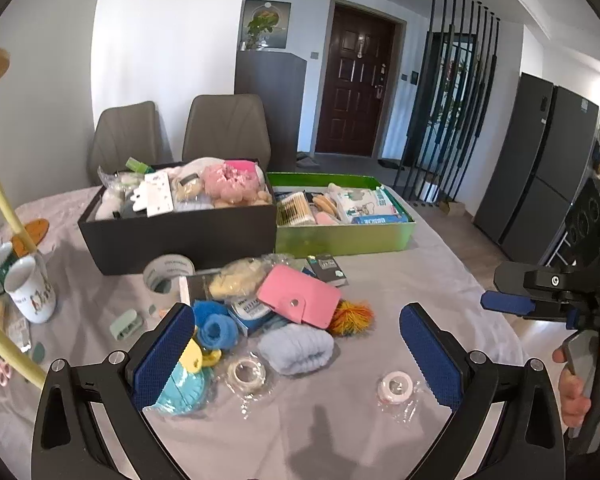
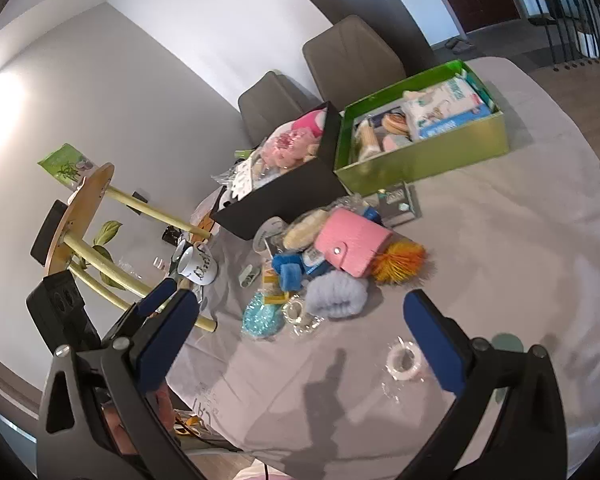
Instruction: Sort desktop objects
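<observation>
Writing stays unreadable to us on the white mug (image 1: 30,290) at left and the small dark box (image 1: 327,269) at centre. Both the left gripper (image 1: 296,354) and right gripper (image 2: 300,344) gape empty above the grey-clothed desk (image 1: 400,280), a pink snap wallet (image 1: 298,297) mid-frame.

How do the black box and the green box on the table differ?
The black box is taller and dark; the green box is shallower and shiny. The black box is heaped above its rim with soft pink and white things; the green box's packets and cotton swabs mostly sit below its rim. Both are open, side by side on the table.
</observation>
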Demonstrator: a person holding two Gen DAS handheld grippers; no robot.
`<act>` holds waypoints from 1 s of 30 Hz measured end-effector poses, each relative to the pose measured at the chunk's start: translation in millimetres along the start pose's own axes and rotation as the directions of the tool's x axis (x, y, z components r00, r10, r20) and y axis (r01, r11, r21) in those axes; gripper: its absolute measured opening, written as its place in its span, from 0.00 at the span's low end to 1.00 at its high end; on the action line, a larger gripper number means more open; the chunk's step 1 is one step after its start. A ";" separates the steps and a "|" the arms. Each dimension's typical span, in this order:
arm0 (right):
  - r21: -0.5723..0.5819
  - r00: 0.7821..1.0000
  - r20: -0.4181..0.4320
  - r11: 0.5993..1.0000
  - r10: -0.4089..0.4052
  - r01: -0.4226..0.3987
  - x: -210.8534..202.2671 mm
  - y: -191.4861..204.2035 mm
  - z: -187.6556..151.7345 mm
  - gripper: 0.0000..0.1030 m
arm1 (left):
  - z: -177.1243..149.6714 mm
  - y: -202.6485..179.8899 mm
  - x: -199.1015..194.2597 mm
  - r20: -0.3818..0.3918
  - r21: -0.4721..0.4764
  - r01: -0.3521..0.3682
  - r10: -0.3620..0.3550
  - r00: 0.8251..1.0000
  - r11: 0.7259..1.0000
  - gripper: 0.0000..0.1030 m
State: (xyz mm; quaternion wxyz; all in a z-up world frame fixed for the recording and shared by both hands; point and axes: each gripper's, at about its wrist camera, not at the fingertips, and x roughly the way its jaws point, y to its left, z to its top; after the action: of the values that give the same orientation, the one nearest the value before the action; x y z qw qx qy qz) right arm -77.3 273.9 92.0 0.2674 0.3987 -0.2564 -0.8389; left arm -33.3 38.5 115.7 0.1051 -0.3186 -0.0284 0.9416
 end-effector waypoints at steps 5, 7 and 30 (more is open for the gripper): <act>0.016 1.000 0.009 1.000 0.005 -0.006 -3.0 -12.0 -13.2 1.00 | -13.2 4.7 -1.3 -0.002 -0.016 0.041 -0.041 0.999 0.999 0.99; 0.021 1.000 0.002 1.000 0.019 -0.019 1.5 -15.5 -18.7 1.00 | -19.4 8.9 0.6 -0.005 -0.033 0.049 -0.049 0.999 0.998 0.99; 0.067 0.998 -0.023 0.996 0.057 -0.056 63.3 -28.4 11.0 1.00 | -4.1 27.5 71.4 -0.096 -0.013 0.123 -0.124 0.988 0.992 0.99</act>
State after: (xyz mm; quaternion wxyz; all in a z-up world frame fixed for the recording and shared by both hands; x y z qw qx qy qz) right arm -127.2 255.6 46.1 0.2808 0.4106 -0.2920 -0.8169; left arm -91.1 27.0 66.7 0.1635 -0.3619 -0.0462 0.9166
